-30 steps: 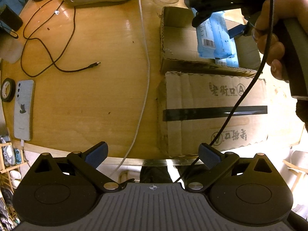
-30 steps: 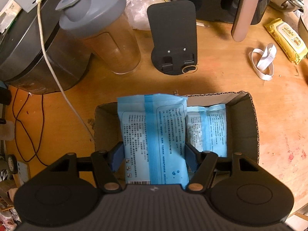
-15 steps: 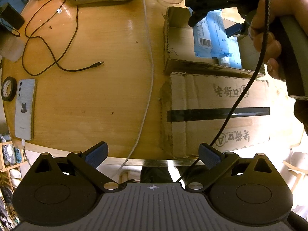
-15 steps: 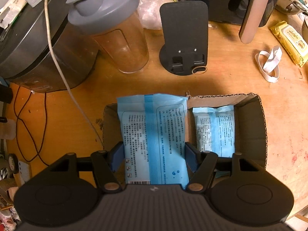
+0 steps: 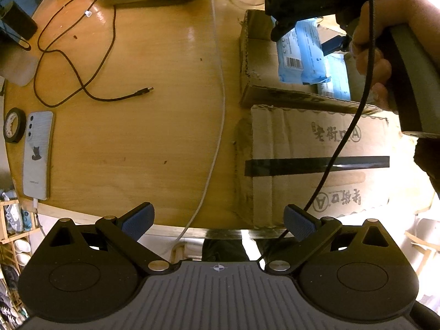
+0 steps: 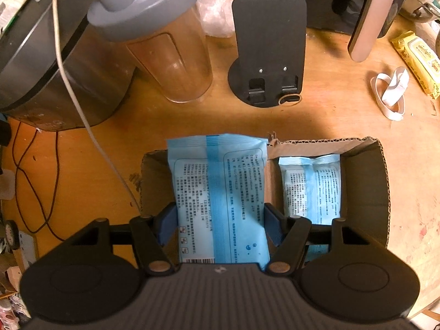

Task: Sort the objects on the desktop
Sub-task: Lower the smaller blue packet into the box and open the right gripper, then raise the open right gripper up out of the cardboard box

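The right gripper (image 6: pixel 220 225) is clamped on a blue pack (image 6: pixel 220 192), its pads pressed to the pack's two long edges, and it holds the pack over the left half of the open box (image 6: pixel 382 192), lower end inside the walls. Whether the pack touches the box floor cannot be told. A second blue pack (image 6: pixel 313 187) lies flat in the right half of the box. So two packs are counted: one already stowed, one in the grip and, by my reading, about to be set down beside the first.

The left gripper (image 5: pixel 218 221) hangs with its jaws spread and nothing between them, over the table edge, left of the box's taped flap (image 5: pixel 316 162).

A fair amount looks left to sort. Left of the box lie one phone (image 5: pixel 37 154), one tape roll (image 5: pixel 12 125), one black cable (image 5: pixel 82 88) and one white cable (image 5: pixel 220 96). Beyond the box stand one shaker (image 6: pixel 165 41) and one black stand (image 6: pixel 268 52). Beyond and to the right of the box are one white strap (image 6: pixel 390 93) and one yellow wipes pack (image 6: pixel 418 60). Which of these belong in the box is a guess; the yellow pack seems the likeliest next item.
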`<state>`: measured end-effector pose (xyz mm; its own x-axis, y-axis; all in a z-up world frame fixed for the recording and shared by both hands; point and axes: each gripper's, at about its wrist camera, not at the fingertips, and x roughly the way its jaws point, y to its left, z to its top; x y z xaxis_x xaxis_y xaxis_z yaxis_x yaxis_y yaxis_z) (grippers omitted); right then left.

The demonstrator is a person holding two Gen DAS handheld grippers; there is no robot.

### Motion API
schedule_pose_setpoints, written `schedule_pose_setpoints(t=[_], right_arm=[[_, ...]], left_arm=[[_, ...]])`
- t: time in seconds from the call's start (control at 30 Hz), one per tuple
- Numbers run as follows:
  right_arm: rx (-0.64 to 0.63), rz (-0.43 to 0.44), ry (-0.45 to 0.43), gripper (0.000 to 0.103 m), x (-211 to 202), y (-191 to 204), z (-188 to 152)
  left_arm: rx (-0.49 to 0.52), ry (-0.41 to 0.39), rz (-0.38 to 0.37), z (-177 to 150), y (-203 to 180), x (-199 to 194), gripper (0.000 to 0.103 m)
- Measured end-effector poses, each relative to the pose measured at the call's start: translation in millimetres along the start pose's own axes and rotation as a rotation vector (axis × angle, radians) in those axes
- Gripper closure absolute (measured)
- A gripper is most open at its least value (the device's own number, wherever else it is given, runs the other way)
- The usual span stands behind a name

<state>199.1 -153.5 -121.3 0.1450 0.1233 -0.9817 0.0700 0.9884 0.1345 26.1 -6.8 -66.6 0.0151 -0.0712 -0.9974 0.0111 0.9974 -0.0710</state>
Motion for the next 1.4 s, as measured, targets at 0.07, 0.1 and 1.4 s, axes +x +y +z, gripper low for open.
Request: schedule_pose_setpoints(t=[0.07, 0.1, 1.4], right_arm=[[-0.002, -0.005, 0.009, 0.038, 5.6, 0.7, 0.6], [-0.001, -0.006, 0.013, 0.038, 8.4, 0.9, 0.6], [0.023, -0.034, 0.075, 0.0, 60.6, 5.1, -6.9]], left_arm=[[0.0, 0.003, 0.001, 0.7, 0.3, 0.9, 0.0], [0.0, 0.004, 0.002, 0.9, 0.6, 1.4, 0.0], [-0.013, 0.027, 0.021, -3.5, 5.7, 4.9, 0.0]])
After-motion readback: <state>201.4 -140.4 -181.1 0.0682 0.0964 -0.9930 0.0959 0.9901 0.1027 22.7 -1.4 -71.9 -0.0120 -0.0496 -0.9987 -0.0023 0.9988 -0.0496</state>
